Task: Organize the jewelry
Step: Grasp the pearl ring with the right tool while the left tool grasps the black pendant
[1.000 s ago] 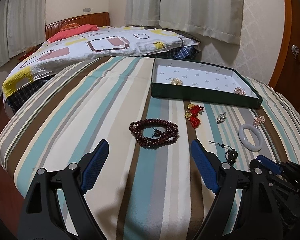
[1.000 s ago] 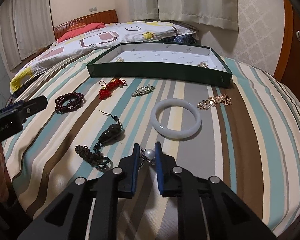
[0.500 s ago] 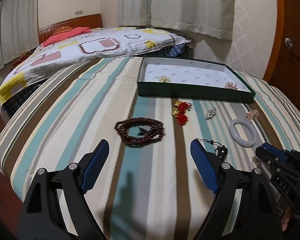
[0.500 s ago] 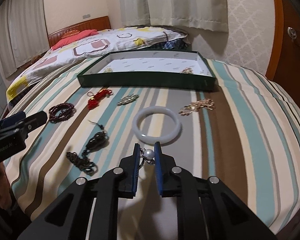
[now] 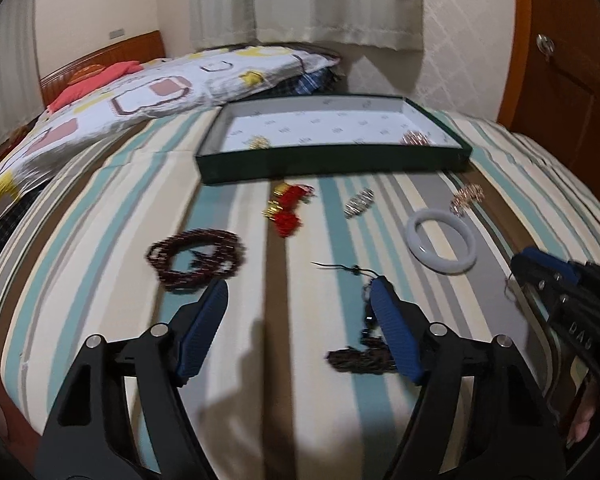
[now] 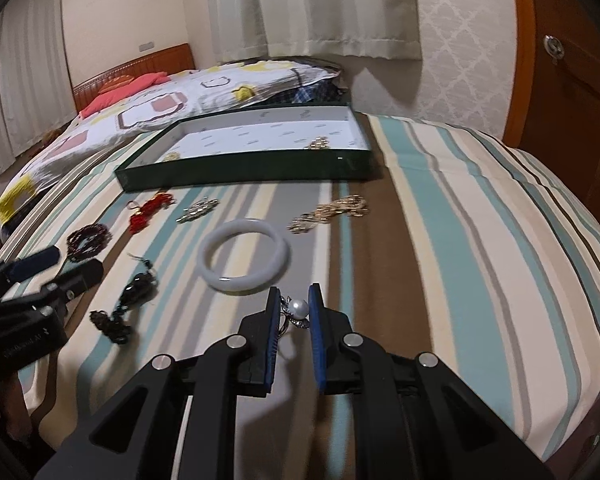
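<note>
Bare bedspread (image 6: 480,240) right of bangle (image 6: 245,256) & chain (image 6: 332,211) is free; green tray (image 6: 240,174) blocks behind.

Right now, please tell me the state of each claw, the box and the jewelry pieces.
Right claw: shut on pearl ring, lifted.
Left claw: closing, nothing between its fingers.
Green box: open, two small pieces inside.
White bangle: lying flat on bed.
Dark bead bracelet: coiled on bed.
Red knot charm: lying on bed, outside box.

A pearl ring (image 6: 299,309) is pinched between blue pads above the striped bedspread. A white jade bangle (image 6: 245,255), dark-red bead bracelet (image 5: 197,259), red tassel charm (image 5: 287,208), silver brooch (image 6: 196,211), gold chain (image 6: 330,212) and dark pendant cord (image 6: 130,300) lie flat before the green tray (image 6: 244,172), which holds two gold pieces.
</note>
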Demonstrator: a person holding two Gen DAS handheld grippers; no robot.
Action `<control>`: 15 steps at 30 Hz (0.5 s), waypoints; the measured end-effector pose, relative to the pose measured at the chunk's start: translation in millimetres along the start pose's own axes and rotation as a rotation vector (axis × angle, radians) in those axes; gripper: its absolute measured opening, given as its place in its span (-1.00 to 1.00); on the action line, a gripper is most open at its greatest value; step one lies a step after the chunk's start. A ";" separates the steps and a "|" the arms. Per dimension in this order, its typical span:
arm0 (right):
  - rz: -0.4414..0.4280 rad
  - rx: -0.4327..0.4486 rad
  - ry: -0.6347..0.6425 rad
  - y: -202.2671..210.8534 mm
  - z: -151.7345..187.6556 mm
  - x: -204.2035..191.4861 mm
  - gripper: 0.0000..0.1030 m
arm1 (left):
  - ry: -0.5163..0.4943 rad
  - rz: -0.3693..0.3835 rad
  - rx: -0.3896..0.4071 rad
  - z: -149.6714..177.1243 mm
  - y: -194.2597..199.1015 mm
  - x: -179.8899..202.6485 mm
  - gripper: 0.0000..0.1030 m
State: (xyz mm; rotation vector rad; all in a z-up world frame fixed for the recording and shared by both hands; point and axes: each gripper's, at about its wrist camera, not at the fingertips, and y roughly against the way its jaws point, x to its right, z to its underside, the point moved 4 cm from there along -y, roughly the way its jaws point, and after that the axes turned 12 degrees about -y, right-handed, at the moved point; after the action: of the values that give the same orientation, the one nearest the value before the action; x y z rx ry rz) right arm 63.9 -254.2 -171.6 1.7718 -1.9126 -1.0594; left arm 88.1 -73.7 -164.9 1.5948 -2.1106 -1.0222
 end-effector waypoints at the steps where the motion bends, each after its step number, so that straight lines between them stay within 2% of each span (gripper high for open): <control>1: 0.001 0.000 -0.006 -0.4 -0.5 2.4 -0.71 | -0.008 0.005 -0.005 -0.7 -2.8 3.3 0.39; 7: 0.003 0.000 -0.023 -2.4 -2.2 10.3 -0.71 | -0.047 0.029 -0.037 -2.1 -18.1 17.9 0.23; 9: 0.004 0.000 -0.023 -2.8 -2.1 11.2 -0.71 | -0.058 0.038 -0.046 -1.0 -21.7 21.3 0.10; 11: 0.002 -0.004 -0.027 -3.4 -2.2 12.0 -0.71 | -0.069 0.049 -0.060 0.0 -25.4 23.5 -0.16; 15: 0.003 -0.009 -0.030 -5.1 -1.8 13.4 -0.71 | -0.087 0.071 -0.051 0.2 -24.8 28.3 -0.49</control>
State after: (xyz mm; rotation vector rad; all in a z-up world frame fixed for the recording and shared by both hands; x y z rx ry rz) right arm 66.4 -267.3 -177.3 1.7578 -1.9242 -1.0975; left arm 96.1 -103.0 -187.1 1.4652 -2.1629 -1.1317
